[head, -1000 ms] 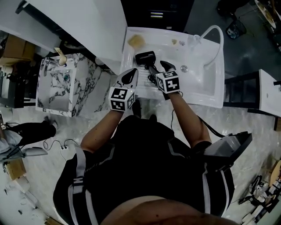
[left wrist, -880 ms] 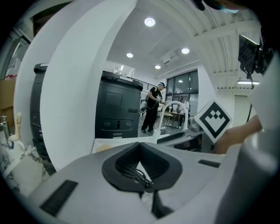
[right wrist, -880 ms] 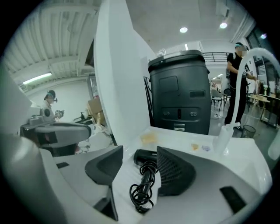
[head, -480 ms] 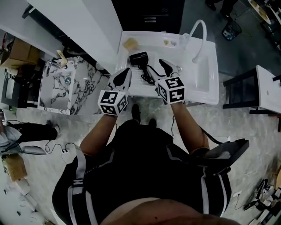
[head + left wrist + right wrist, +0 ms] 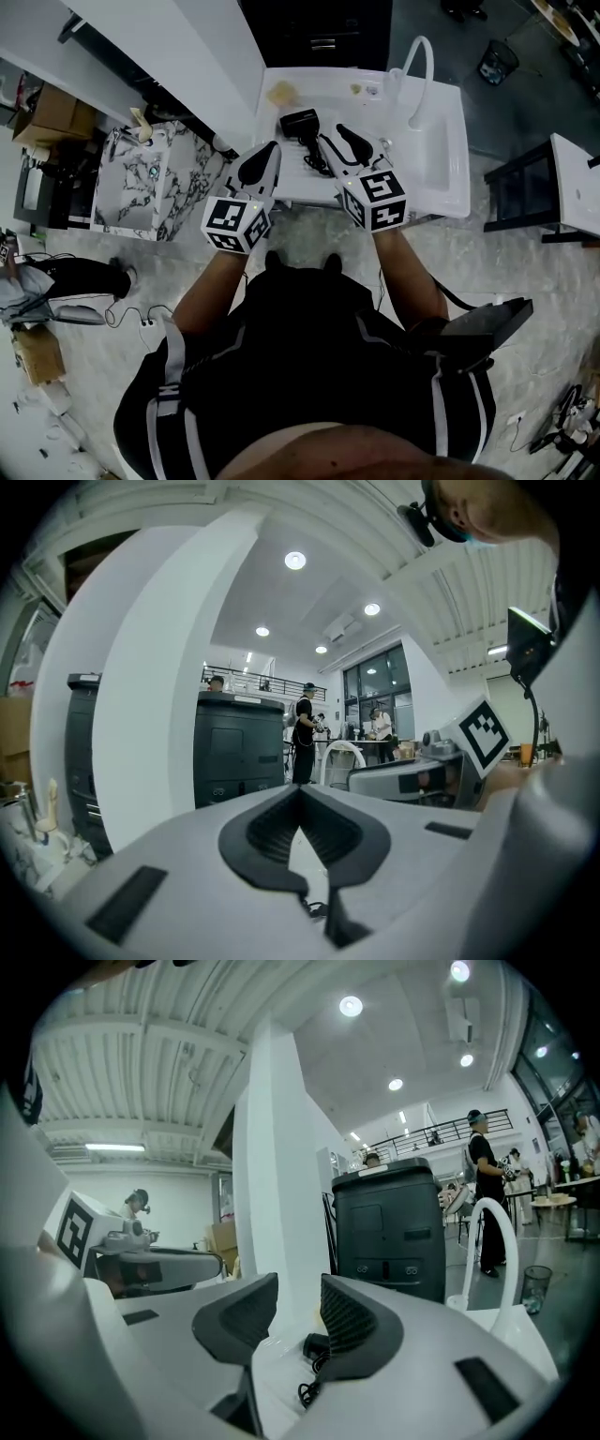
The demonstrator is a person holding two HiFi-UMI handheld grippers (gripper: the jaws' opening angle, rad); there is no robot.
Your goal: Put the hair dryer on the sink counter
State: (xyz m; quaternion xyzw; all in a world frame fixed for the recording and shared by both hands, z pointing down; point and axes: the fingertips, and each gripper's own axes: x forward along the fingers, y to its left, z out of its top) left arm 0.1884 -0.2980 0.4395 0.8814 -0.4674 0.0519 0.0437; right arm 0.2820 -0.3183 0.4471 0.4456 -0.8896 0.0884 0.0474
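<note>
White sink counter fills the top of our head view, with its arched white faucet over the basin on the right and a marbled stand off to the left. We see the hair dryer lying on the counter's flat part, left of the basin, its dark cord bunched just in front of it. A small yellowish piece sits near the back edge.

We hold both tongs above the counter's front edge, clear of the dryer. Our left gripper has its pads pressed together at the tips, with nothing pinched. Our right gripper has just been closing, yet its pads stand apart with a clear gap and nothing is between them; through that gap we see the dryer and cord on the counter beyond.
</note>
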